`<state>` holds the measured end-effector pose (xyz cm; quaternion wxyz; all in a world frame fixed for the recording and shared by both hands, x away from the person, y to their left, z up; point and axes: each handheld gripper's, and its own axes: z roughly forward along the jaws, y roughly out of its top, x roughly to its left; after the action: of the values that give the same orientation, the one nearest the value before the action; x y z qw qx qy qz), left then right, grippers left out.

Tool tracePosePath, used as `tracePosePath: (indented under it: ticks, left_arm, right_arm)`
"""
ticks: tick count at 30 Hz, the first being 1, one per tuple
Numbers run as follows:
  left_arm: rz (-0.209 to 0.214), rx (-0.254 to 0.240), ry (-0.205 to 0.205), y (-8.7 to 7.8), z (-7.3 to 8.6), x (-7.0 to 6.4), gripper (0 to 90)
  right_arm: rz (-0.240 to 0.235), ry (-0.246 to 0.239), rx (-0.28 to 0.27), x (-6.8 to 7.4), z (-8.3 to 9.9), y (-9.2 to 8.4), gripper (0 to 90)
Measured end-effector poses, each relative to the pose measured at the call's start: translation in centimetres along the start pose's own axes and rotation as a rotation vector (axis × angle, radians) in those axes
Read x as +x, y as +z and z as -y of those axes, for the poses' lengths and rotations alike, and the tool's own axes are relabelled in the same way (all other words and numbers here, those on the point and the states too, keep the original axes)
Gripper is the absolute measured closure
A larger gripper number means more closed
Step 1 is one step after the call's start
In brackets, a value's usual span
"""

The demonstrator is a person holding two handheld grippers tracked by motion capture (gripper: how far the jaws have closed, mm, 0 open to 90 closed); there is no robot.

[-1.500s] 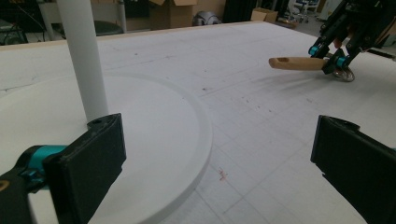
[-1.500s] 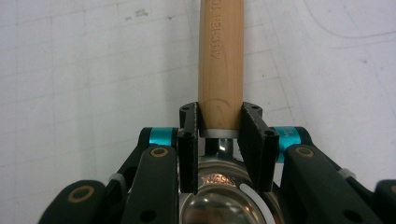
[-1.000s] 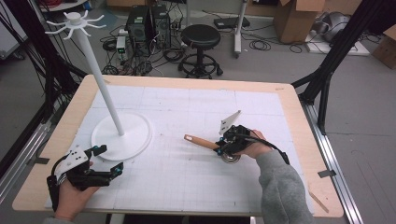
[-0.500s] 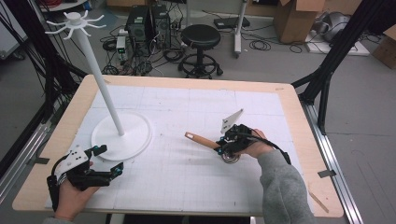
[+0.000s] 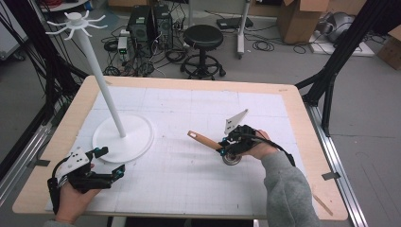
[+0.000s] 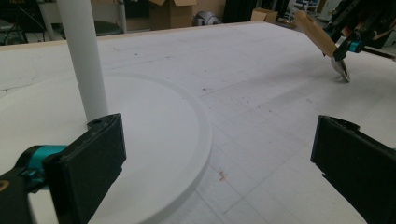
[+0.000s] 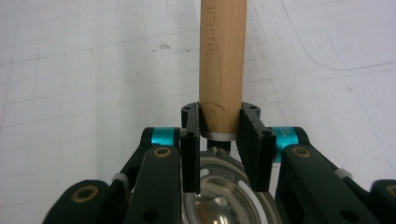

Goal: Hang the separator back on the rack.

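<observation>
Right claw (image 7: 219,154): clamped on the wooden handle (image 7: 222,65) of a small metal strainer (image 7: 224,198), down near where wood meets metal. Two black pads (image 7: 250,140) pressed on each side of the handle. Shiny round bowl of the strainer just below the pads, close to the claw's body. Handle poking up and away from the claw, tilted, its far tip off the counter (image 5: 189,189). Seen from the high view, strainer (image 5: 231,158) low under the right claw (image 5: 231,144), bowl at the counter top or just above it, cannot tell which.

Left claw (image 6: 219,158): wide apart, nothing between the pads. In the high view, left claw (image 5: 109,163) near the counter's front edge, resting in a hand (image 5: 71,201). Just ahead of it, the round white base (image 6: 154,130) of a tall stand (image 5: 101,80), with the white pole (image 6: 84,56) up from the middle. Well off to the far side, the strainer and the other claw.
</observation>
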<state>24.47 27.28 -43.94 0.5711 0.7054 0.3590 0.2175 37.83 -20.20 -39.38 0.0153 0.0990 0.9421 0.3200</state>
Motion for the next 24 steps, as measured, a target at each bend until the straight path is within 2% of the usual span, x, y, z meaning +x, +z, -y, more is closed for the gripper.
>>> tracePosePath:
  ticks: [9,17,24]
  left_arm:
    - [-0.001,-0.001,-0.001,0.00,0.00,0.00,3.7]
    - [0.000,0.002,0.002,-0.03,-0.01,0.04,3.7]
    - [-0.001,-0.001,-0.001,-0.01,-0.01,0.00,3.7]
  right_arm:
    - [-0.007,-0.007,-0.034,0.09,-0.11,-0.39,72.2]
    - [-0.017,-0.016,-0.032,0.16,-0.18,-0.40,72.3]
    - [-0.019,-0.018,-0.056,0.27,-0.34,-0.82,72.4]
